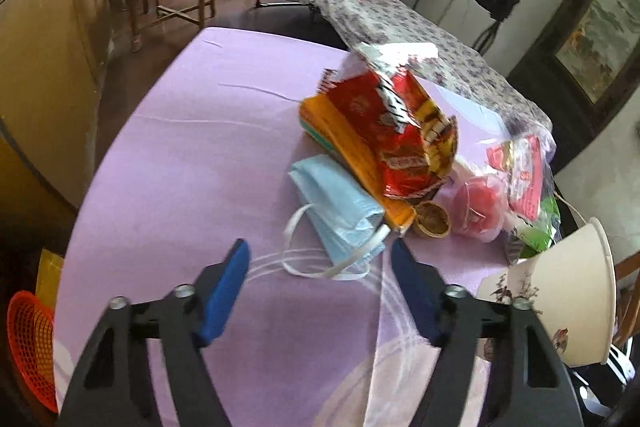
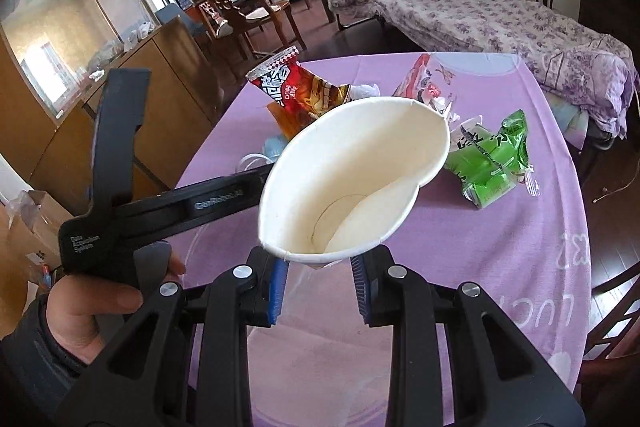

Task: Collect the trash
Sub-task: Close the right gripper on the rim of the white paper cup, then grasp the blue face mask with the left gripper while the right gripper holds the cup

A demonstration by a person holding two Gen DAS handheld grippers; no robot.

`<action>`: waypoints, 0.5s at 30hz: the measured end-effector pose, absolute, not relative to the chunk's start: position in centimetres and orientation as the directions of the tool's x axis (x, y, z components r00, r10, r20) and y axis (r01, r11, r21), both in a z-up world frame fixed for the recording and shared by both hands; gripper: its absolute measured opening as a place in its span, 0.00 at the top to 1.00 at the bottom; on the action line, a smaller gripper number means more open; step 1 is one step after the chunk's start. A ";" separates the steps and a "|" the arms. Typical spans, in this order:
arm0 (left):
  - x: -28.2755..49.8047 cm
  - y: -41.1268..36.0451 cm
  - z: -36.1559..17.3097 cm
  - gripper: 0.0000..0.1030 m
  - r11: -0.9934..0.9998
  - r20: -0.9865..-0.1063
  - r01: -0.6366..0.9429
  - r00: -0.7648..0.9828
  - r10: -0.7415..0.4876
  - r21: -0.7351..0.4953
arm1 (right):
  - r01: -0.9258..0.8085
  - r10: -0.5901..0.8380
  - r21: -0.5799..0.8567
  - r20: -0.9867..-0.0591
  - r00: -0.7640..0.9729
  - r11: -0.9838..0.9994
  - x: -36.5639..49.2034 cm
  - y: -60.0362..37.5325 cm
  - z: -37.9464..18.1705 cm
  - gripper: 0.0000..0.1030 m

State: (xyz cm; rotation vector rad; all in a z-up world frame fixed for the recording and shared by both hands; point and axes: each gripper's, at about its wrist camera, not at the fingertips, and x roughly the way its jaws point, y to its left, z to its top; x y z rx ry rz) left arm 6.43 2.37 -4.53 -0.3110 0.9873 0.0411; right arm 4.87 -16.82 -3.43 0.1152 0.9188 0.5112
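Right tool [image 2: 319, 281] clamps the paper cup [image 2: 356, 179], mouth tilted toward camera; left tool [image 1: 320, 281] apart, empty.

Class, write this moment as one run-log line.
left gripper: open, near blue face mask | right gripper: shut on paper cup | wrappers on purple tablecloth

The right gripper [image 2: 319, 281] has its jaws clamped on a squashed paper cup [image 2: 352, 179] above the purple tablecloth [image 2: 500, 247].

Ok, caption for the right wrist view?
Right gripper holds a squashed paper cup above the trash-strewn purple table.
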 end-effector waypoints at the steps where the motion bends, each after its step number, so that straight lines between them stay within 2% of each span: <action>1: 6.6 2.2 -4.7 0.49 0.957 -0.826 -0.159 0.551 -0.119 -0.243 | -0.376 0.470 0.307 -0.730 0.496 0.874 5.0 -16.9 -3.4 0.71; 2: 6.7 2.1 -4.9 0.55 0.957 -0.827 -0.147 0.547 -0.131 -0.248 | -0.381 0.471 0.304 -0.730 0.495 0.873 5.1 -16.7 -3.4 0.71; 4: 6.7 2.2 -5.1 0.83 0.955 -0.825 -0.125 0.542 -0.160 -0.268 | -0.384 0.470 0.301 -0.732 0.493 0.873 5.1 -16.7 -3.5 0.71; 6: 6.4 2.3 -4.9 0.95 0.956 -0.818 -0.098 0.546 -0.181 -0.277 | -0.385 0.466 0.296 -0.738 0.489 0.874 5.1 -16.5 -3.7 0.71; 15: 1.9 5.2 -1.8 0.97 0.945 -0.780 -0.135 0.606 -0.159 -0.297 | -0.390 0.451 0.281 -0.760 0.468 0.877 5.2 -16.0 -4.5 0.71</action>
